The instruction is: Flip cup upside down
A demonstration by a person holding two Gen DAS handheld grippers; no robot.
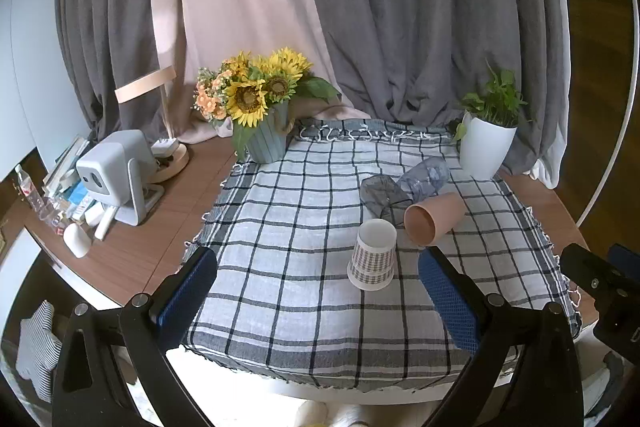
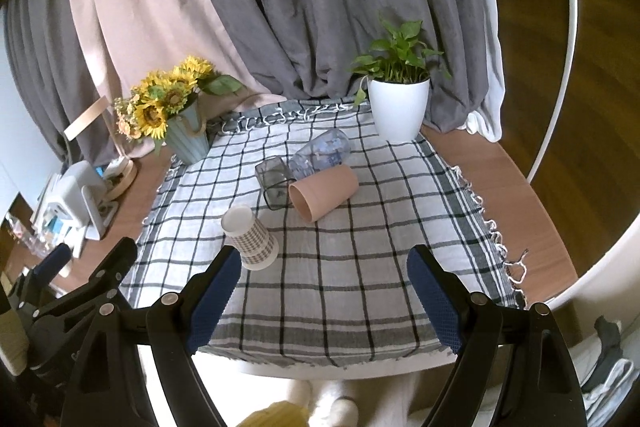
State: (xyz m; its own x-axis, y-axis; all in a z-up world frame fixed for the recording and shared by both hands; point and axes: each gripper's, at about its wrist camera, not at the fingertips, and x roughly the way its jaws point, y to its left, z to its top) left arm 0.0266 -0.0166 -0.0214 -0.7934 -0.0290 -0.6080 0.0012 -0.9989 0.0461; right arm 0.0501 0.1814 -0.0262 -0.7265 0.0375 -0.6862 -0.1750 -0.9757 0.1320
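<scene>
A checked paper cup (image 1: 373, 255) (image 2: 250, 236) stands upside down on the checked cloth (image 1: 280, 227) (image 2: 340, 267). Behind it a pink cup (image 1: 432, 217) (image 2: 323, 191) lies on its side, mouth toward me. A dark clear cup (image 1: 382, 195) (image 2: 274, 183) and a clear patterned cup (image 1: 425, 177) (image 2: 322, 151) also lie on their sides beside it. My left gripper (image 1: 318, 267) is open and empty, just in front of the paper cup. My right gripper (image 2: 324, 267) is open and empty, with the paper cup by its left finger.
A sunflower vase (image 1: 267, 139) (image 2: 188, 135) stands at the cloth's back left, a white plant pot (image 1: 484, 147) (image 2: 398, 111) at the back right. A white device (image 1: 116, 175), a lamp base and clutter sit on the wooden table to the left. Curtains hang behind.
</scene>
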